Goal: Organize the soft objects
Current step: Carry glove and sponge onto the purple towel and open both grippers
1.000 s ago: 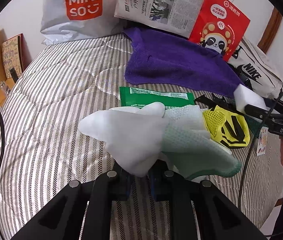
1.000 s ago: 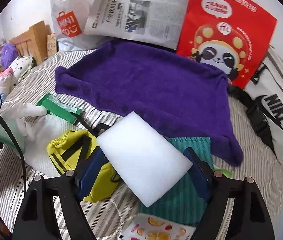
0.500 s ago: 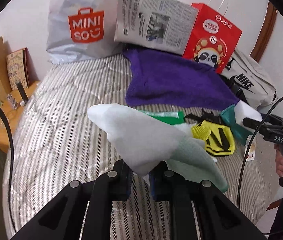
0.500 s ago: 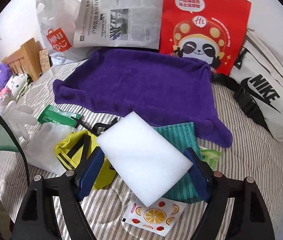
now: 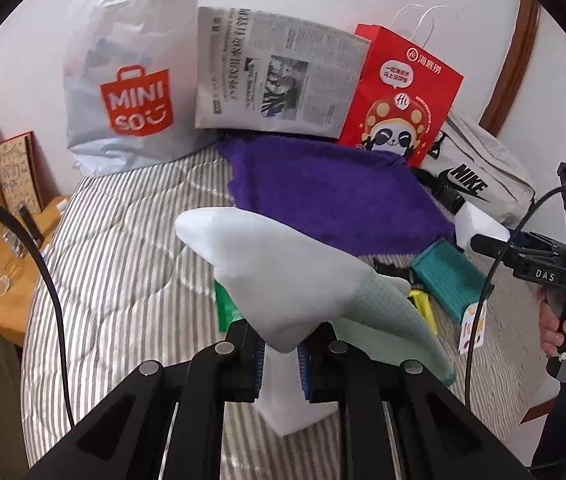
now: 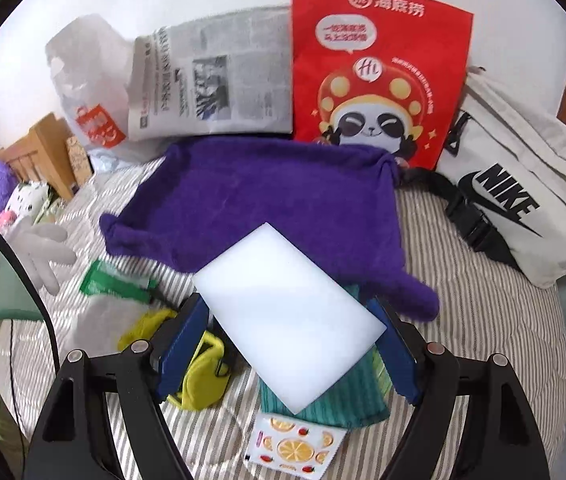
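Observation:
My left gripper is shut on a white glove whose pale green cuff hangs to the right, lifted above the striped bed. The same glove shows at the left edge of the right wrist view. My right gripper holds a white foam sponge between its blue pads, raised over a teal cloth. A purple towel lies spread behind the sponge. A yellow mesh pouch and a green packet lie on the bed at the left.
Against the wall stand a Miniso bag, a newspaper, a red panda bag and a white Nike bag. A fruit-print sachet lies near the bed's front. A wooden bedside table is at the left.
Both grippers have risen. The glove has come up off the bed in my left gripper, and the sponge has gone up with the right one. The bags look farther below.

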Tool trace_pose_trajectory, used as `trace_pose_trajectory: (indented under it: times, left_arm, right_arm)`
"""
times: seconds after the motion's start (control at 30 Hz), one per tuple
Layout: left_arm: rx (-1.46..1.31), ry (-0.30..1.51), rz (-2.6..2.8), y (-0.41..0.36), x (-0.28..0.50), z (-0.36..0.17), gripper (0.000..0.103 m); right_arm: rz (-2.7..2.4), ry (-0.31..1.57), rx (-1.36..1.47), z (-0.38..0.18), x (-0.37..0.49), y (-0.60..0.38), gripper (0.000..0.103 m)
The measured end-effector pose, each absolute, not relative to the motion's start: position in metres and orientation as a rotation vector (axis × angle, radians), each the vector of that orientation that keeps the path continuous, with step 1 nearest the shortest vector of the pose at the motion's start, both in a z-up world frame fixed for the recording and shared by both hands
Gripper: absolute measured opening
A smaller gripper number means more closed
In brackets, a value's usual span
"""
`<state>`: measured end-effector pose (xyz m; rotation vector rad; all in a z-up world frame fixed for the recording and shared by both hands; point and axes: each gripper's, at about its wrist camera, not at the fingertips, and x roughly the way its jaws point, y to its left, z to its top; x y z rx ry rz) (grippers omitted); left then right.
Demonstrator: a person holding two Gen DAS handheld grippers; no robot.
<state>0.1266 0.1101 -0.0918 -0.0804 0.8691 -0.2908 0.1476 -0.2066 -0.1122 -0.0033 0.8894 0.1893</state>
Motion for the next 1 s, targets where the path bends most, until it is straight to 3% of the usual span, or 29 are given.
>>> trace_pose_trajectory:
  times: [0.6, 1.0]
  left_arm:
    - [-0.02, 0.842, -0.369, 0.065, 0.237, -0.072, 0.014]
    - [-0.044, 0.888, -0.348, 0.059, 0.313, -0.098, 0.014]
  right_arm:
    - [0.121, 0.893, 0.032, -0.105, 0.226, -0.226, 0.081]
    - [0.077, 0.884, -0.005, -0.132, 0.306, -0.225, 0.081]
